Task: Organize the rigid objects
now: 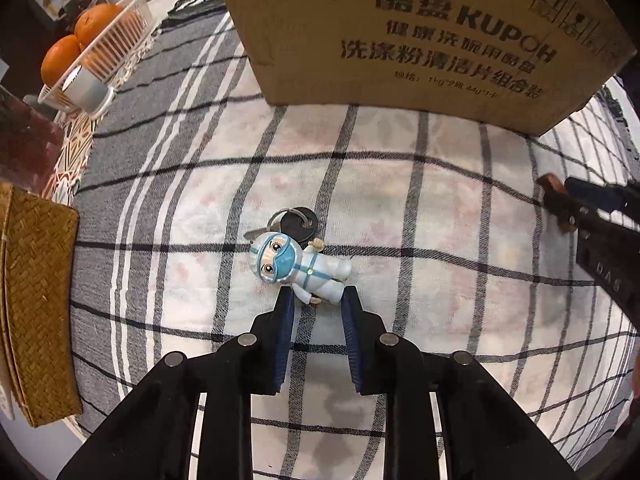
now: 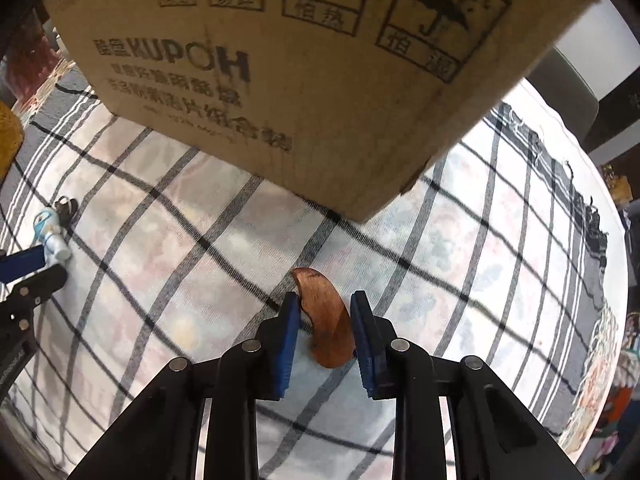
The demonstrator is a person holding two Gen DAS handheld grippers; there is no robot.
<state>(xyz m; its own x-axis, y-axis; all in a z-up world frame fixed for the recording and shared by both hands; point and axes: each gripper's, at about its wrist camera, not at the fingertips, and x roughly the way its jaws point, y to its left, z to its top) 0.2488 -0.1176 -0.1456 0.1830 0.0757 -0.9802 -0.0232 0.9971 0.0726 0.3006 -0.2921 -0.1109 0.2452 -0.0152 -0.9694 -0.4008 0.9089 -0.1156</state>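
A large brown cardboard box (image 1: 400,32) stands on the grey-and-white checked tablecloth (image 1: 400,200). The left gripper (image 1: 317,294) has its blue pads closed on the legs of a small white-suited, blue-masked figurine keychain (image 1: 298,266), which lies flat near the box. The right gripper (image 2: 325,304) clamps a curved reddish-brown wooden piece (image 2: 326,316) on the cloth.
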